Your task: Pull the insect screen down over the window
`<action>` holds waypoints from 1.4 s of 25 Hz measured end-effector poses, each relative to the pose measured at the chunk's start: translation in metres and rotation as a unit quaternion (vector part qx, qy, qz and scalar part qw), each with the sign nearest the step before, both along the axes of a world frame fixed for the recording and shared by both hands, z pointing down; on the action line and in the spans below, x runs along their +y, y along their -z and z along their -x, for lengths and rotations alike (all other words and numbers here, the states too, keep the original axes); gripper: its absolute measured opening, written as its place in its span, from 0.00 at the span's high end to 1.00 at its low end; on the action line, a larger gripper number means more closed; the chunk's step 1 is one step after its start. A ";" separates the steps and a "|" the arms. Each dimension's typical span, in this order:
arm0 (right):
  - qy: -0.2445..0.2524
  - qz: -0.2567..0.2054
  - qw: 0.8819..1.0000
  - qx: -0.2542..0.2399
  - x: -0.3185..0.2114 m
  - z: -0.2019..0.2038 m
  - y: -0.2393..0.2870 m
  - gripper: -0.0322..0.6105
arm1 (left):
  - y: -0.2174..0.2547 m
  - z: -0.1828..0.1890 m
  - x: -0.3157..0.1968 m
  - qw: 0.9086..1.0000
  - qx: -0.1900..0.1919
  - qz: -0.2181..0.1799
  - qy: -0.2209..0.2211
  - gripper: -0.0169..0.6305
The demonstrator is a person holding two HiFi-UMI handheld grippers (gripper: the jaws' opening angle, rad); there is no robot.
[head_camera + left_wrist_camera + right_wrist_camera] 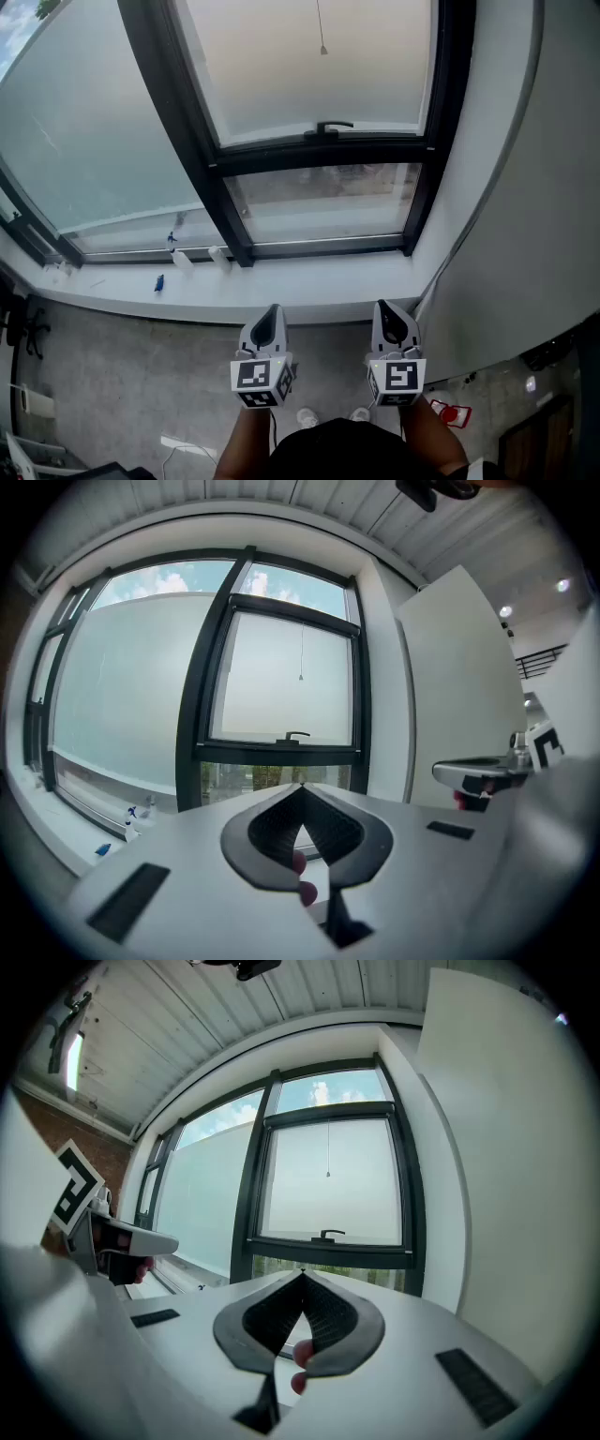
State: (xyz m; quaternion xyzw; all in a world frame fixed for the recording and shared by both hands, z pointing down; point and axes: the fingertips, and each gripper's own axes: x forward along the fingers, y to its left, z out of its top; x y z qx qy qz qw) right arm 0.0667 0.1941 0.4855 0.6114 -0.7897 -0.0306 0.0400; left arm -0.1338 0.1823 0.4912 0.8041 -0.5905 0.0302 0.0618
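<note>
A dark-framed window point(319, 150) fills the wall ahead, with a black handle point(333, 125) on its lower sash bar. A thin pull cord point(322, 37) with a small weight at its end hangs in front of the hazy upper pane; it also shows as the cord point(301, 658) and the cord point(328, 1157). The screen itself I cannot make out. My left gripper point(272, 311) and right gripper point(386, 307) are held side by side low before the sill, well below cord and handle. Both are shut and empty, as the left gripper point(301, 786) and right gripper point(302, 1273) show.
A white sill point(309, 286) runs under the window, with two small white bottles point(180, 259) point(219, 258) and a blue item point(159, 281) at its left. A white wall panel point(525, 234) stands close on the right. Grey floor point(141, 375) lies below.
</note>
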 end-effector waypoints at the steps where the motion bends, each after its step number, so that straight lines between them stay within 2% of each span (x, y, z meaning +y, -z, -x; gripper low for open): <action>1: 0.000 0.002 1.000 0.001 0.001 0.000 -0.001 0.95 | -0.001 0.000 0.001 1.000 -0.002 0.001 0.001 0.97; 9: -0.001 0.003 1.000 0.003 0.005 0.000 -0.003 0.95 | -0.011 -0.002 0.005 1.000 -0.014 0.007 -0.001 0.97; 20: -0.006 0.016 1.000 0.002 0.004 0.005 -0.007 0.95 | -0.011 0.003 0.008 1.000 -0.005 0.008 -0.001 0.97; 25: 0.002 0.017 1.000 0.007 0.000 0.018 -0.010 0.95 | -0.013 0.011 0.006 1.000 -0.005 0.012 -0.006 0.97; 29: -0.008 0.033 0.999 0.007 -0.002 0.027 -0.012 0.95 | -0.016 0.019 0.003 1.000 -0.010 0.015 -0.011 0.97; 32: -0.007 0.024 1.000 0.009 -0.008 0.034 -0.011 0.95 | -0.023 0.023 -0.004 0.999 -0.018 0.020 -0.019 0.97; 35: -0.022 0.032 0.999 0.006 -0.010 0.041 -0.013 0.95 | -0.022 0.029 -0.007 0.999 -0.012 0.022 -0.029 0.97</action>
